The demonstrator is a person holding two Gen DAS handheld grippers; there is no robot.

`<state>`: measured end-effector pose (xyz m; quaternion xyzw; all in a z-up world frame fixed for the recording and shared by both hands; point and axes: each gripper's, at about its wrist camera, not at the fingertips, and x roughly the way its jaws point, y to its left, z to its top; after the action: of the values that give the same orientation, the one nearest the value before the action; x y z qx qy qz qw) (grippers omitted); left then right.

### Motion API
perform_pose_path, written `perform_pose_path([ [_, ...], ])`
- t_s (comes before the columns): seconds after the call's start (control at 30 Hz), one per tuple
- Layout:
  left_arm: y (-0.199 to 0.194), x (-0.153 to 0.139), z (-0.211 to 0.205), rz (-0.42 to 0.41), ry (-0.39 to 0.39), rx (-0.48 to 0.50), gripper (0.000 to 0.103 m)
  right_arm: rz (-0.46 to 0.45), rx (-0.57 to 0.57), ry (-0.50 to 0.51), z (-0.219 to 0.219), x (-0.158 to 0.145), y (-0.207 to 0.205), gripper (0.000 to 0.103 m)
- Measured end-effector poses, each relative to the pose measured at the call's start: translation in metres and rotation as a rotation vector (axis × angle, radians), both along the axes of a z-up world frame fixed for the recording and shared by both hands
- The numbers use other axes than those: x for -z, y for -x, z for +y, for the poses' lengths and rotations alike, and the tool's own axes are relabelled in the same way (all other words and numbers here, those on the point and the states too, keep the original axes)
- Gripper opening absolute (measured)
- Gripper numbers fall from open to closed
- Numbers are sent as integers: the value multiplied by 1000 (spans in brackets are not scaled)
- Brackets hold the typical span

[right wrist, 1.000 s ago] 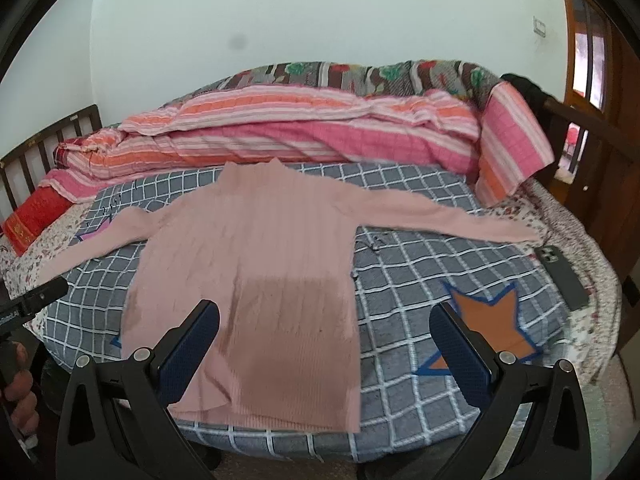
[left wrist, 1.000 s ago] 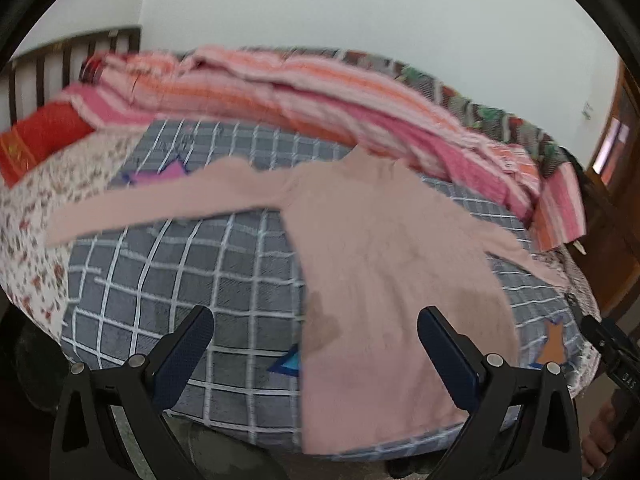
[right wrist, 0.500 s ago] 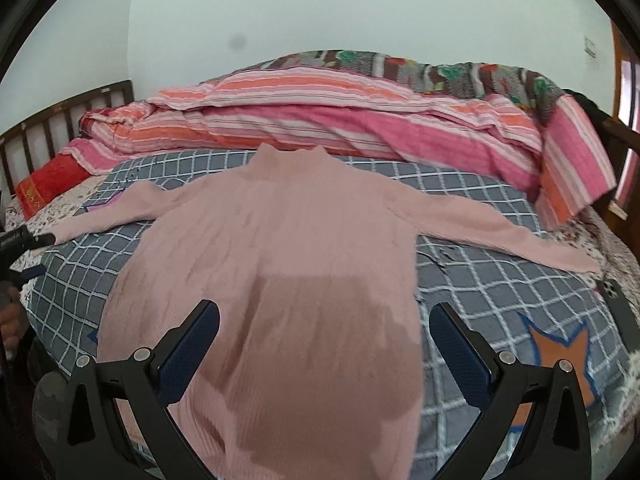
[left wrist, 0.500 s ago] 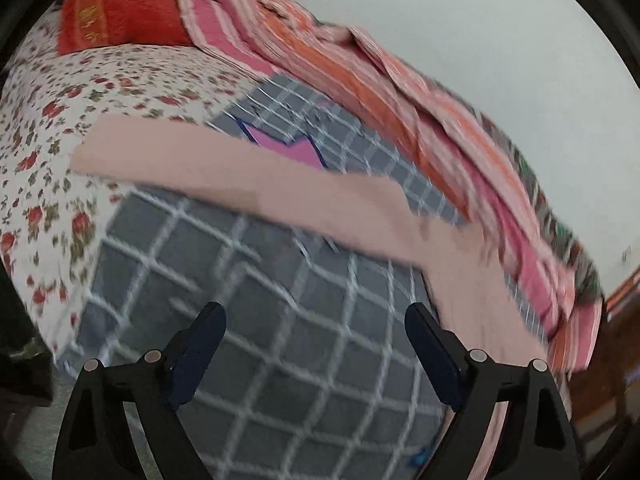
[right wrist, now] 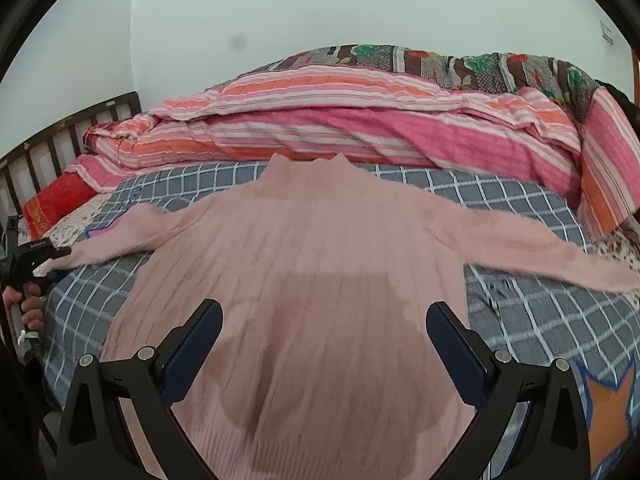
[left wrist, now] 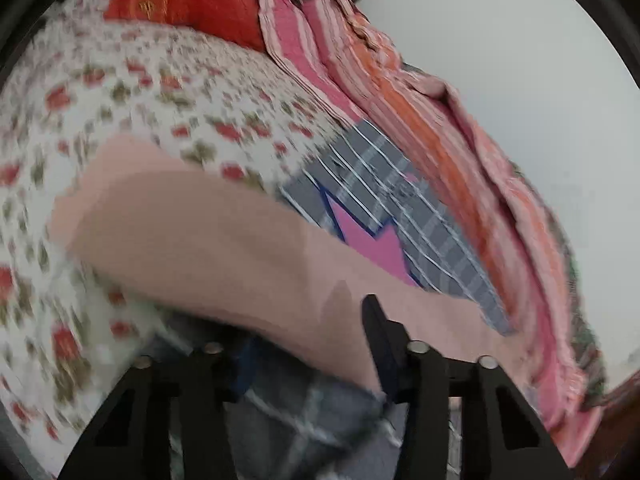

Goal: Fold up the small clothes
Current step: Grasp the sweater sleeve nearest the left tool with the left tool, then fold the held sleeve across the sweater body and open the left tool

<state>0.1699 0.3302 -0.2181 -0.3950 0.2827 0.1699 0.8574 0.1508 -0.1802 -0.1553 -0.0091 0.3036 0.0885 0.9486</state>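
Left gripper [left wrist: 312, 344] at the sweater's sleeve [left wrist: 208, 236] — near finger hidden under the cloth, view blurred, can't tell if it's clamped. Right gripper [right wrist: 324, 340] spread wide, holding nothing, over the sweater [right wrist: 312, 280] body. Sweater lies flat on the checked blanket [right wrist: 540, 320], sleeves out; right cuff cut off — striped quilt [right wrist: 360, 128] behind.

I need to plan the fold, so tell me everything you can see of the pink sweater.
The pink sweater is a ribbed knit with a raised collar, lying flat and face-up on the checked bedcover, both sleeves spread sideways. A darker patch covers its lower middle. Its left sleeve runs onto the floral sheet, between the left gripper's fingers. The right gripper hovers open above the hem.
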Motion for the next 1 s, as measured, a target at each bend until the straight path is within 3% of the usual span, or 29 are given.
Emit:
perform_pose_path([
  [0.07,-8,-10,1,31,-95,-23,12,-1,0,-19,0,-3,-13,100],
  [0.2,-28,-39,-10,55,-220,-23,8,-11,3,-51,-7,-13,-39,100],
  [0.37,-59,-96,-61,-42,-298,82,8,-25,33,-60,-29,-23,-63,100],
  [0.63,-122,-149,-221,-138,-424,369,8,5,132,-185,-104,1,-69,100],
  [0.83,-147,-131,-348,-152,-432,566,8,13,187,-255,-145,7,-70,100],
  [1.0,-161,-89,-430,-70,-368,749,8,32,226,-253,-163,14,-72,100],
])
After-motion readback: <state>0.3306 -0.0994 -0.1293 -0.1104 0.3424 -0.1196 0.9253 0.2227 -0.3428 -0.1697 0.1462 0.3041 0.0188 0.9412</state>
